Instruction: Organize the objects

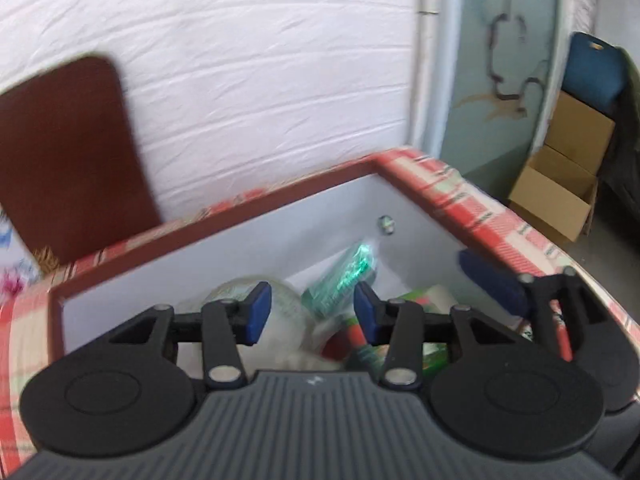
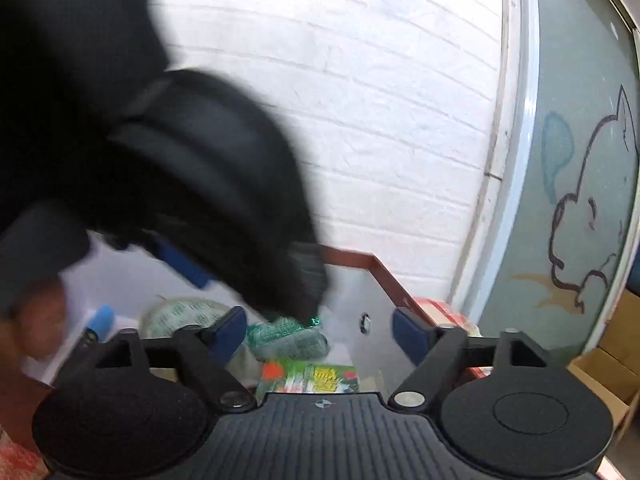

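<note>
Both grippers empty: left gripper [image 1: 312,312] and right gripper [image 2: 320,334] parted, nothing between pads. Goods sit inside the white drawer [image 1: 224,248]: green foil packet [image 1: 344,280] at 12 o'clock, probably a tape roll [image 1: 280,308] at 10. Keep the units apart; they crowd.

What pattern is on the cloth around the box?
Red, white and pale green plaid on the cloth beside the box; clearest in the left wrist view.
</note>
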Tool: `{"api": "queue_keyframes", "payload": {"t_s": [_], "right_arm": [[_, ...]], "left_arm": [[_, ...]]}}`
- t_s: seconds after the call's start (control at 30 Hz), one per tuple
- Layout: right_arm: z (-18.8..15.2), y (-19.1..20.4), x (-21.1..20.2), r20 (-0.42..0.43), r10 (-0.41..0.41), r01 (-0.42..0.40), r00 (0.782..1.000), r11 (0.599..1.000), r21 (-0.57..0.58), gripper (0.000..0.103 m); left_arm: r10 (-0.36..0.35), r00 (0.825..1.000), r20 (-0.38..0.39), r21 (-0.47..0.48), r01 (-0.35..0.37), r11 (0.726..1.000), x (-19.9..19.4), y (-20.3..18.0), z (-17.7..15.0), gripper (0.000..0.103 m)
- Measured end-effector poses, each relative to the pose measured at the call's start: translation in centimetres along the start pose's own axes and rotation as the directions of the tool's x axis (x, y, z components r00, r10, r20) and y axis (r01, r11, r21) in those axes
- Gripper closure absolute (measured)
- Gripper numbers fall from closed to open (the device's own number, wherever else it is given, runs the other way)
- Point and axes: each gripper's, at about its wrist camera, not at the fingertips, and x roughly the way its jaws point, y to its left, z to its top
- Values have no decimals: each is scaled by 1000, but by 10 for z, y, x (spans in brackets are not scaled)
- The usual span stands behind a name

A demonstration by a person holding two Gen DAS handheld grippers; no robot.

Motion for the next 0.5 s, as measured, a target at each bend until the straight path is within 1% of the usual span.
{"api": "queue_keyframes", "payload": {"t_s": [0.03,0.1,0.13,0.2,0.3,0.33,0.4,0.43,0.5], "right_arm": [[0,-4,-8,18,16,-17,1000,1000,22,31],[-2,-7,-29,45,23,-25,999,999,42,30],[-4,-7,-39,56,19,-22,998,999,48,30],[-8,-8,-62,72,11,-18,997,996,90,28],[-15,-12,-99,87,-6,-11,996,982,191,24],[-18,-13,-110,83,-8,-11,996,974,227,22],[-26,-12,-128,53,10,-24,999,960,279,22],[-28,-6,-121,29,27,-35,999,956,290,22],[-32,-5,-130,-14,59,-53,998,955,293,22]], "left_arm": [[-21,1000,17,-19,21,1000,-8,5,-2,54],[-5,998,63,-14,6,1000,-27,8,-7,54],[2,997,75,-14,-1,1000,-36,8,-10,53],[3,997,81,-26,-1,1000,-54,10,-18,53],[10,997,78,-34,-7,999,-80,10,-37,51],[23,997,72,-35,-21,999,-89,10,-46,51],[40,997,61,-46,-37,998,-104,15,-62,50],[43,998,54,-59,-40,997,-111,19,-70,50],[58,998,33,-75,-55,996,-122,25,-84,49]]}}
